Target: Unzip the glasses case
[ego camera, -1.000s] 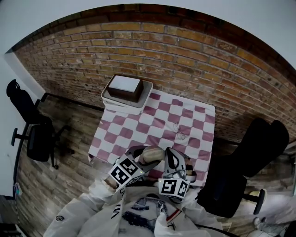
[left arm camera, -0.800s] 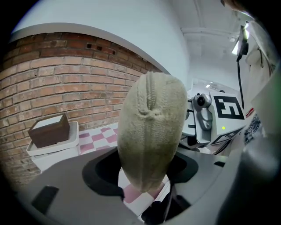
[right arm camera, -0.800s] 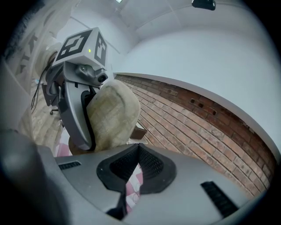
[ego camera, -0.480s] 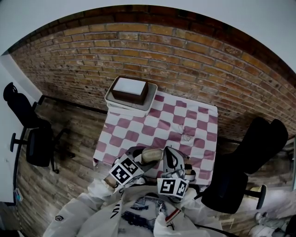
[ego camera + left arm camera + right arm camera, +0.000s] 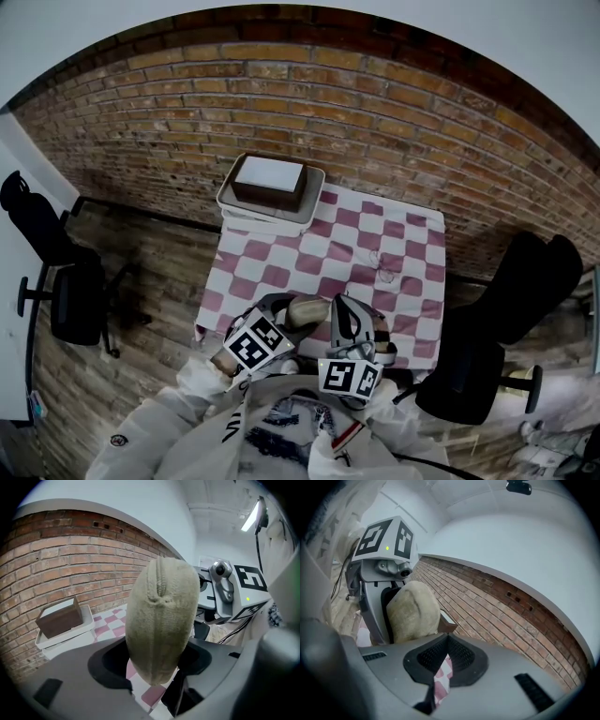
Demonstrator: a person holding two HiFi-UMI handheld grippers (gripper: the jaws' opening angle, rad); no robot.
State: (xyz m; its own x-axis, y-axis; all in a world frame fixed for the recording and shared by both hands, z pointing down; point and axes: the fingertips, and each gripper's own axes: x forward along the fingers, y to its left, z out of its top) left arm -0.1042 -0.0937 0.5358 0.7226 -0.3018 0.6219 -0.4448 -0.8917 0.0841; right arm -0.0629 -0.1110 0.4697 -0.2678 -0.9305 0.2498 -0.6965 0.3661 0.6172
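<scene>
Left claw [image 5: 154,660] is clamped on the glasses case [image 5: 161,620], a beige fabric pouch. The case's lower end sits between the jaws and its rounded end sticks out past them. A stitched seam line runs up the middle of the rounded end; whether the zip is open or shut cannot be told.

Right claw [image 5: 447,641] has its jaws together, nothing seen between them. Only checkered cloth shows through the gap below. It sits just beside the case, to the case's right, tips apart from the fabric as far as the right gripper view shows.

In the head view both claws are close in front of the person's chest, over the near edge of the desk [image 5: 424,314]. The case is off the desk, between the two marker cubes.

Desk is covered with a pink-and-white checkered cloth [image 5: 328,253]. At the far left corner is a white tray [image 5: 228,199] with a brown box [image 5: 270,183] in it. A small wire-like item [image 5: 382,267] lies on the cloth right of centre, too small to name.

Brick wall [image 5: 375,122] behind the desk, wooden floor [image 5: 141,309]. A black office chair stands on each side [image 5: 56,281].
</scene>
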